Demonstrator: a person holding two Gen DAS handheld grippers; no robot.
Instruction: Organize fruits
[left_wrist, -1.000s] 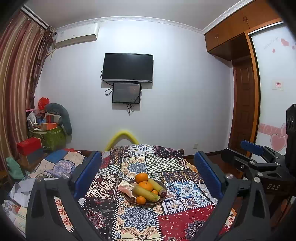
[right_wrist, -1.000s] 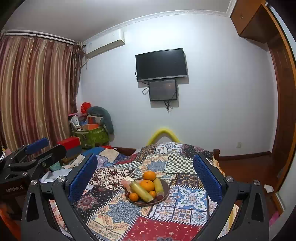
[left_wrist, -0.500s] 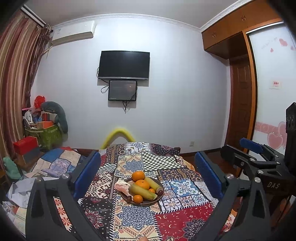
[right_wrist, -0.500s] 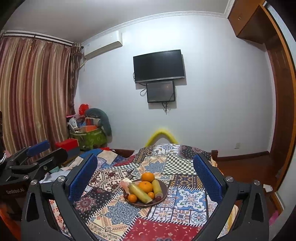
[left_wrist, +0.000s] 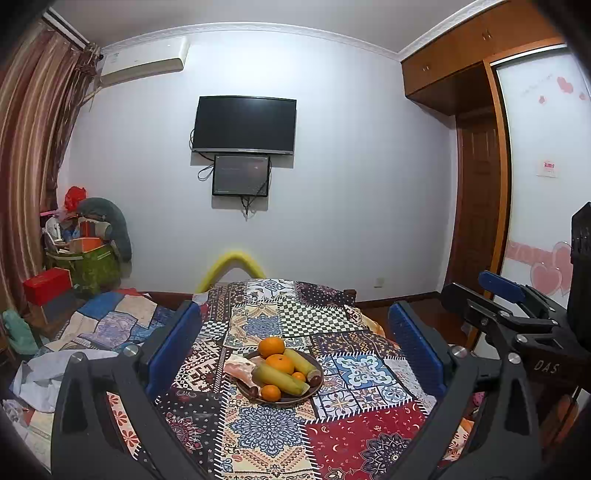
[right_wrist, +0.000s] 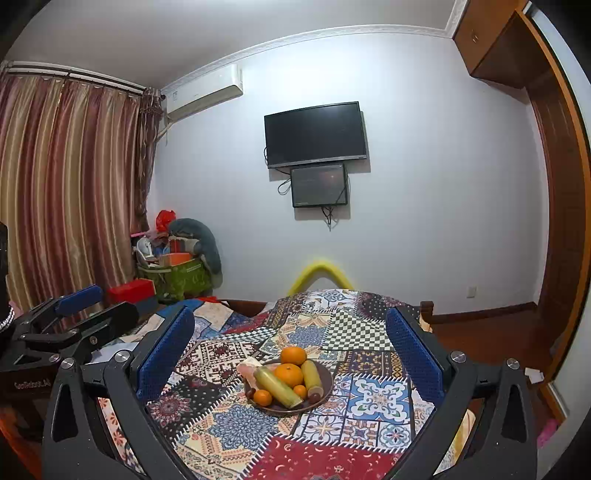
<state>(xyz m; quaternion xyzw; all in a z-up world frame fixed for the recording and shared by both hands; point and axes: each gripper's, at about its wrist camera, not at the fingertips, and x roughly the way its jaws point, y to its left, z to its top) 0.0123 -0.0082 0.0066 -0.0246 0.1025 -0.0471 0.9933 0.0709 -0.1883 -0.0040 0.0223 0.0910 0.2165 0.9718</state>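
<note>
Two claws are held wide open and empty: the left claw (left_wrist: 291, 347) and right claw (right_wrist: 290, 345). The plate (left_wrist: 317, 371) of fruit is seen on the bed (left_wrist: 369, 432), straight ahead, centred between the pads, well apart. The banana (left_wrist: 279, 378) is angled near-to-far, slightly leftward. Neither claw looks clearly nearer.

Patchwork cloth (left_wrist: 354, 424) matt, woven; bowl (left_wrist: 317, 382) dark, possibly wood; claw pads (left_wrist: 415, 347) textured blue rubber.
</note>
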